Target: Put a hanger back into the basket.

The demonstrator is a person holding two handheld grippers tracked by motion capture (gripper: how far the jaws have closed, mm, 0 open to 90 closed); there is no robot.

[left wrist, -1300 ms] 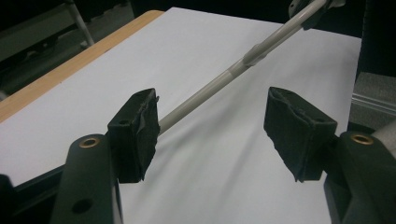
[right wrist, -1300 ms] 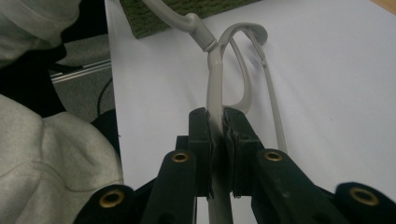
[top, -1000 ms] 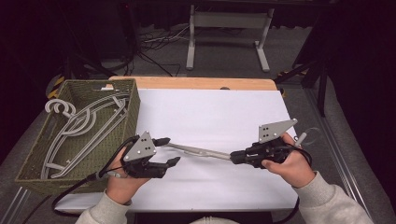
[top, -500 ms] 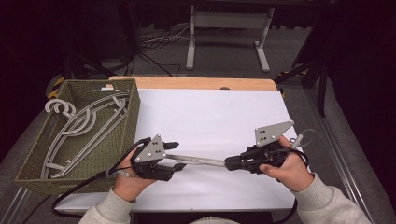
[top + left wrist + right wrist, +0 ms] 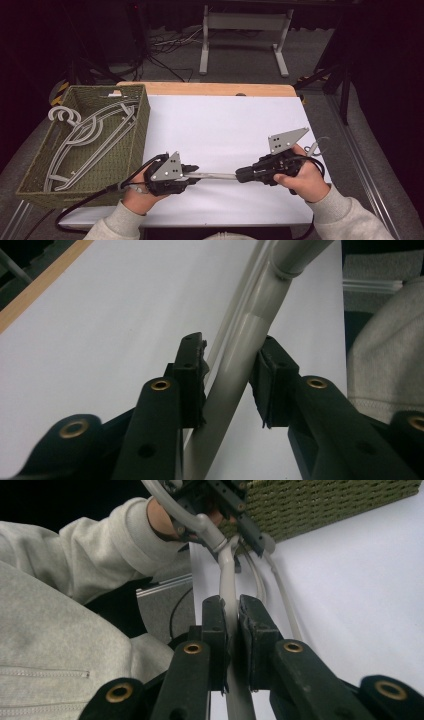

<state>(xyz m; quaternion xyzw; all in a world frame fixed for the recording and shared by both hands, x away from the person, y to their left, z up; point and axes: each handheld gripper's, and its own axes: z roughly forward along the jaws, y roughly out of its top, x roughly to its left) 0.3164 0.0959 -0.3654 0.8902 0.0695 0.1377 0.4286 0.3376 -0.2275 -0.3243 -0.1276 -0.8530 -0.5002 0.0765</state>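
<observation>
A: Fingers (image 5: 216, 630) of the right gripper (image 5: 246, 175) are clamped tight on the grey hanger (image 5: 215, 175), its bar squeezed between both pads in the right gripper view.

B: And the left gripper (image 5: 192, 170)?

A: Its jaws have just been closing. The left gripper view shows the hanger's rod running between the fingers (image 5: 192, 372). One pad touches the rod; the other sits right against it, contact there I cannot tell for sure. Calling it a grasp.

B: Where's the hanger relative to the two?

A: It spans the gap between them, from the left fingertips straight across to the right ones, just above the white table (image 5: 225, 125). In the right gripper view it runs up and away from the pads toward the other hand (image 5: 165, 515) and curves there.

B: Further out?

A: Past the left gripper, at the table's side, a green woven basket (image 5: 137, 125) with more grey hangers (image 5: 85, 135) lying inside it, hooks sticking over its far rim. Grey sleeve (image 5: 60, 625) beside the right jaws.
</observation>
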